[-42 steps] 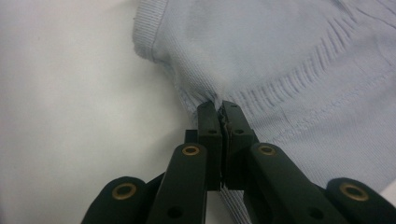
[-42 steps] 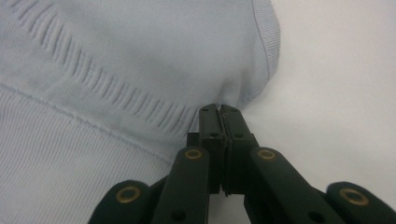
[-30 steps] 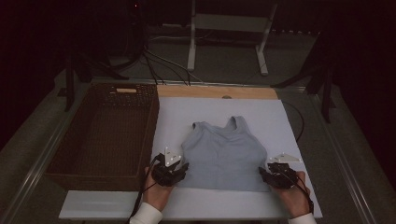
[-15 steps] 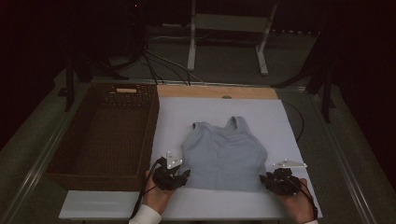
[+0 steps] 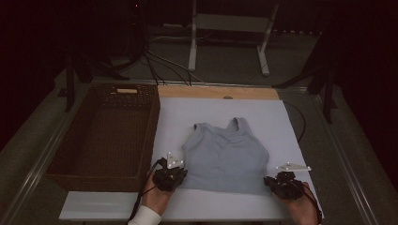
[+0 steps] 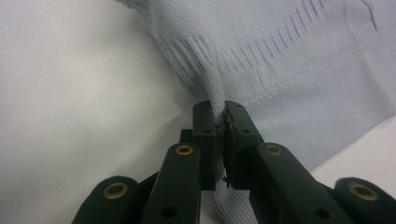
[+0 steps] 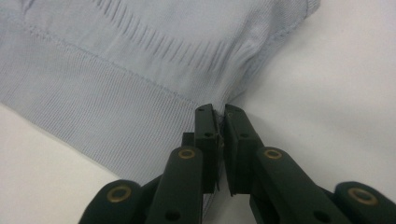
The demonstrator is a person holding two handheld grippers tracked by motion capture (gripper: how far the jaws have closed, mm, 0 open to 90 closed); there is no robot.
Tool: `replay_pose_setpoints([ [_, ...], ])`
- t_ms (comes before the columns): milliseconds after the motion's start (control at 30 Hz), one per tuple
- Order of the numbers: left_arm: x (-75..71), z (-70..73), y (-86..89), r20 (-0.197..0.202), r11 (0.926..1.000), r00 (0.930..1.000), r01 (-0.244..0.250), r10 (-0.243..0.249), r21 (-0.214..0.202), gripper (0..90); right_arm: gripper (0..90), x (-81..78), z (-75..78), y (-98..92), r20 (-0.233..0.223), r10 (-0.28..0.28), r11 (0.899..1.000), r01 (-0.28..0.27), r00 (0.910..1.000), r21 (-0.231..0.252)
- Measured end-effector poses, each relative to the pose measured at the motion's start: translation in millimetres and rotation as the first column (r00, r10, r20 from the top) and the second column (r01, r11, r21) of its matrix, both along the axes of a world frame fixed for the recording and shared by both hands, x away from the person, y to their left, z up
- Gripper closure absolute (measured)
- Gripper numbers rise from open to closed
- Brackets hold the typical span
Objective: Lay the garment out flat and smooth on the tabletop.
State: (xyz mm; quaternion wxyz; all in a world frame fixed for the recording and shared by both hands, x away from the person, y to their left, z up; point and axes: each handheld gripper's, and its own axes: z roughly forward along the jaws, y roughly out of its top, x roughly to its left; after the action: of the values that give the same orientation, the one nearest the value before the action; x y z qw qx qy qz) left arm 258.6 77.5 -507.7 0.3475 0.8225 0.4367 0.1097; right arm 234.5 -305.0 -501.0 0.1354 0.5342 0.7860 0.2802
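Garment: pale blue tank top (image 5: 224, 159), flat on the white tabletop (image 5: 291, 117), hem nearest us. Left tool (image 6: 219, 122) and right tool (image 7: 218, 122) have just been closing and now pinch its two hem corners. We should lift both evenly, keeping the hem taut. Wicker basket (image 5: 105, 136) beyond left tool.

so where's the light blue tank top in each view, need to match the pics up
High view: the tank top lies flat on the white board, right of the basket.
Left gripper view: the tank top covers the upper right; a hem corner is pinched in the left gripper.
Right gripper view: the tank top covers the upper left; its corner is pinched in the right gripper.
Shared landmark: the ribbed bottom hem.
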Motion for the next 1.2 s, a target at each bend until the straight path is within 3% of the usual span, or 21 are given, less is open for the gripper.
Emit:
replay_pose_setpoints([
  [1200, -39.3, 9.0, 14.4, -0.017, 0.9977, 0.9994, 0.03, -0.031, -0.06, 84.7, 85.5, -39.9, 9.4, 0.0, 0.041, 0.038, 0.999, -0.039, 0.9984, 0.031],
])
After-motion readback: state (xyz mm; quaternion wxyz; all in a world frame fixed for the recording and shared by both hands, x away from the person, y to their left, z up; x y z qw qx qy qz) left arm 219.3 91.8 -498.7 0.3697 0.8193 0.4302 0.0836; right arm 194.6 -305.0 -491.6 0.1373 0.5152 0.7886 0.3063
